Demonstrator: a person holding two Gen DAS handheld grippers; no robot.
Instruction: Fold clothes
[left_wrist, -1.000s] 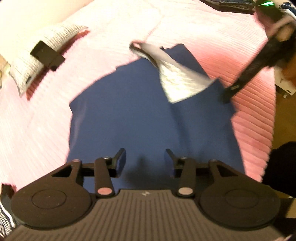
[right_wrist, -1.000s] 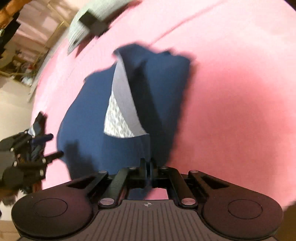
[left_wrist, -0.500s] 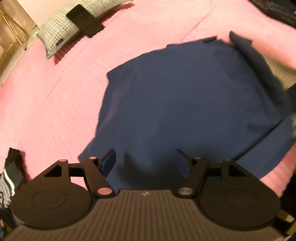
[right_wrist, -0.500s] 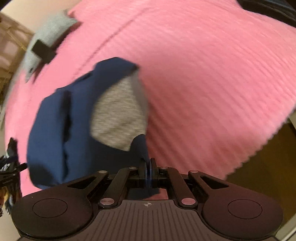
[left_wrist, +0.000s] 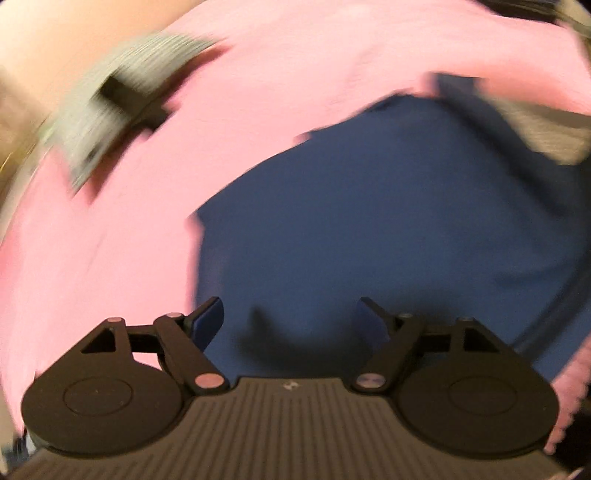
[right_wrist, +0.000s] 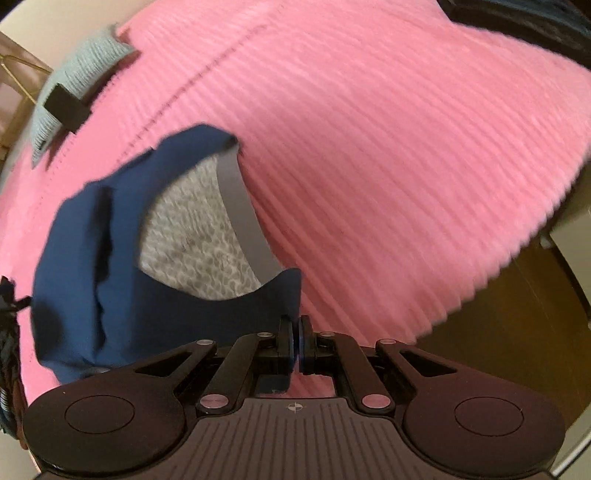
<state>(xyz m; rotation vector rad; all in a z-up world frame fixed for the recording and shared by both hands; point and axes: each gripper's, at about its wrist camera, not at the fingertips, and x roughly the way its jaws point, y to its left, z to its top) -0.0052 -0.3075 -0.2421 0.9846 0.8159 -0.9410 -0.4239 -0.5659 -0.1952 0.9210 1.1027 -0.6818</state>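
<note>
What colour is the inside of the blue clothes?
Grey with a pale speckled pattern, on the lining of the blue garment. The right wrist view shows it best.

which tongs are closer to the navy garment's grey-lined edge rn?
Right. The right tongs are shut on the navy garment just below that lining. The left tongs hover open over its far side.

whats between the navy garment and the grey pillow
Only bare pink bedspread. The right wrist view shows an empty strip between the navy garment and the grey pillow; nothing lies on it.
</note>
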